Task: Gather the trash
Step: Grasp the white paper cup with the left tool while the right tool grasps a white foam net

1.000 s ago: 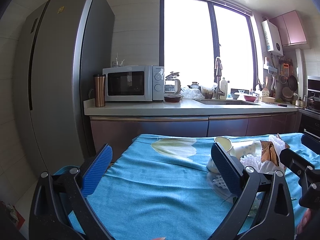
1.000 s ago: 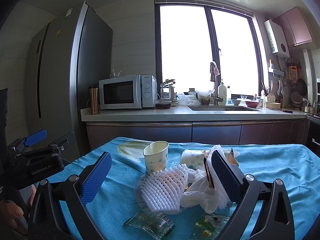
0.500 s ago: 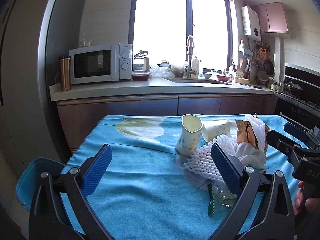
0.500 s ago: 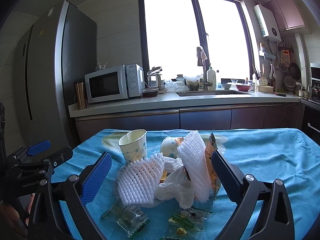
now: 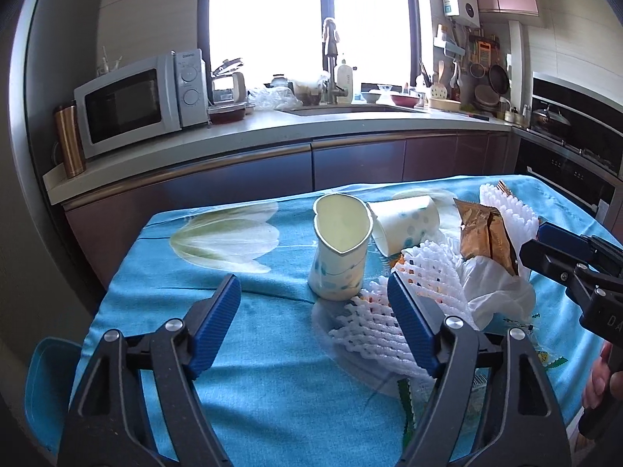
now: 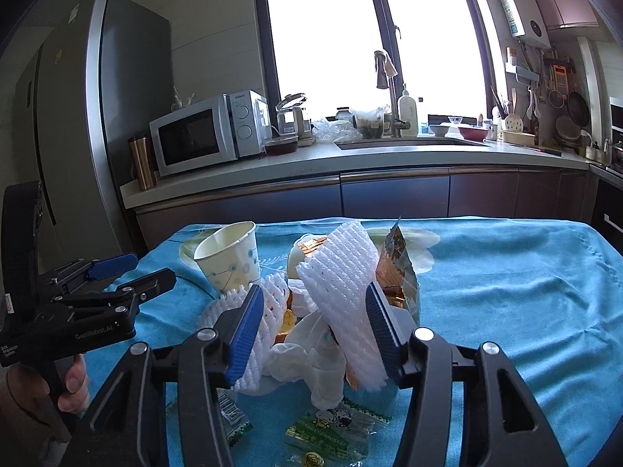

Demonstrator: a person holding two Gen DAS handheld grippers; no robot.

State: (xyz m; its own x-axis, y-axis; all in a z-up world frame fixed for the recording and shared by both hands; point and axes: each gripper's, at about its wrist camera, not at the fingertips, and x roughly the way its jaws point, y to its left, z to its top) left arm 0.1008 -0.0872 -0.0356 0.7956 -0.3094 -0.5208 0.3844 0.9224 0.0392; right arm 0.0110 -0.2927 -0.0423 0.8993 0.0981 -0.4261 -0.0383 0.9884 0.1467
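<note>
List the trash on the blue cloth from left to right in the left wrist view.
Upright paper cup → tipped-over paper cup → brown foil wrapper → standing white foam net.

A blue cloth with a pale flower print covered the surface (image 5: pixel 249 354). On it stood an upright paper cup (image 5: pixel 339 251) with a dented rim, and a second cup (image 5: pixel 405 222) lay on its side just behind. White foam netting (image 5: pixel 383 319), crumpled white paper (image 6: pixel 311 354), a brown foil wrapper (image 5: pixel 483 235) and green snack packets (image 6: pixel 335 424) (some partly hidden) lay heaped beside them.
</note>
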